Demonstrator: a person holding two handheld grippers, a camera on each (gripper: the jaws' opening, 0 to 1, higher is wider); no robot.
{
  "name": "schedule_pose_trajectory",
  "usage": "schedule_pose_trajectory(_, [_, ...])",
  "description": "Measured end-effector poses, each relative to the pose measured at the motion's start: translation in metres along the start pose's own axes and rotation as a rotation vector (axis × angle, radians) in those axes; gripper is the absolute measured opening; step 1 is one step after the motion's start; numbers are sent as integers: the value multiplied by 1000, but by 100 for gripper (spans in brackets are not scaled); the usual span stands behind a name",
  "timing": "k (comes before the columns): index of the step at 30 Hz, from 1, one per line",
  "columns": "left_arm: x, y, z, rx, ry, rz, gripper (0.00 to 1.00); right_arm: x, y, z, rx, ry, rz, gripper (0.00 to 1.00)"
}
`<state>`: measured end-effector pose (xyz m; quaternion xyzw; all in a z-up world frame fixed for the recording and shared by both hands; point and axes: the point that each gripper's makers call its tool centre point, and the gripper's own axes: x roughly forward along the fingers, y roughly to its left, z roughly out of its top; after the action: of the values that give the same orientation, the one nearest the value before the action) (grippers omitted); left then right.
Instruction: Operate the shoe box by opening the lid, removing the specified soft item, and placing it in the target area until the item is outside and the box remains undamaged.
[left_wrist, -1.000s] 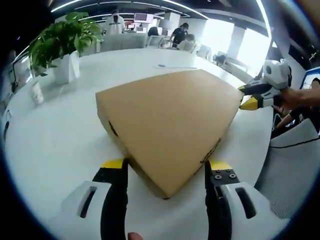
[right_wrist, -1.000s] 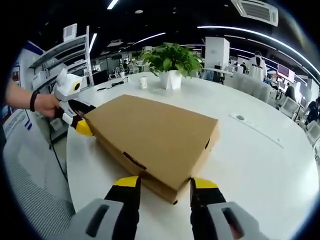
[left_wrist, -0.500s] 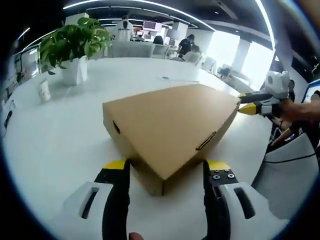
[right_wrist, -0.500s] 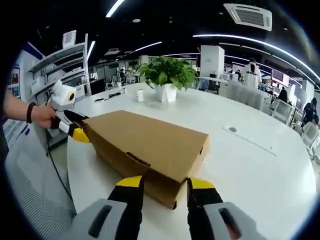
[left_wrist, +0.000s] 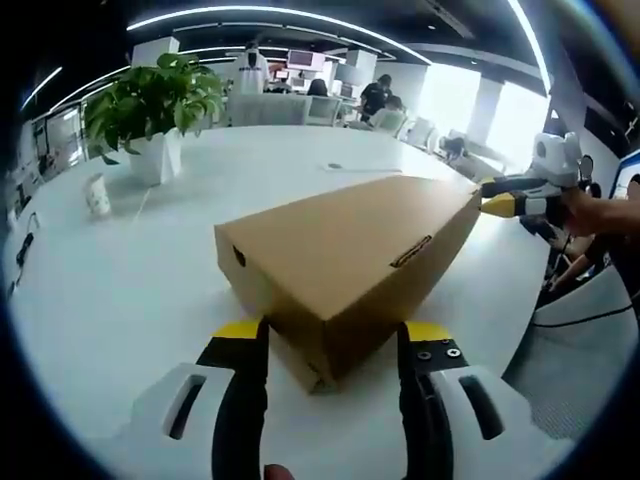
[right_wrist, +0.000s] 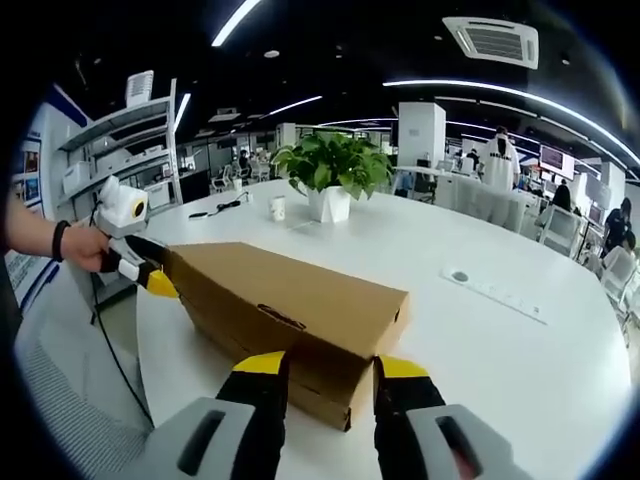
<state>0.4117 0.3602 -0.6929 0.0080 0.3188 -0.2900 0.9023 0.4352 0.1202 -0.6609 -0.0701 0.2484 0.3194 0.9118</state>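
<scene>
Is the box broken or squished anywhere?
No. The box looks whole: flat sides, sharp corners, lid shut. It sits skewed on the table, one corner between the left gripper jaws, another between the right gripper jaws. Nothing is spilled.

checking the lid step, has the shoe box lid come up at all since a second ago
Yes. In the right gripper view the lid has lifted: a gap has opened between it and the box base resting on the white table.

Views face each other from opposite corners of shoe box (left_wrist: 345, 262) (right_wrist: 285, 305), close, seemingly low.
</scene>
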Motion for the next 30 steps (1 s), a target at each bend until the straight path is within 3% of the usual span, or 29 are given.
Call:
schedule_pose_trajectory(9, [-3,1,0,7,5,11,49,-1,-1,4,-13,5,0,30])
schedule_pose_trajectory(16, [-8,6,4,55,3,43,56,0,-2,5,-26,13,-7,30])
schedule_pose_trajectory(30, [-15,4,27,147,-55,53,54,-1,-8,27,-37,-13,-14,29])
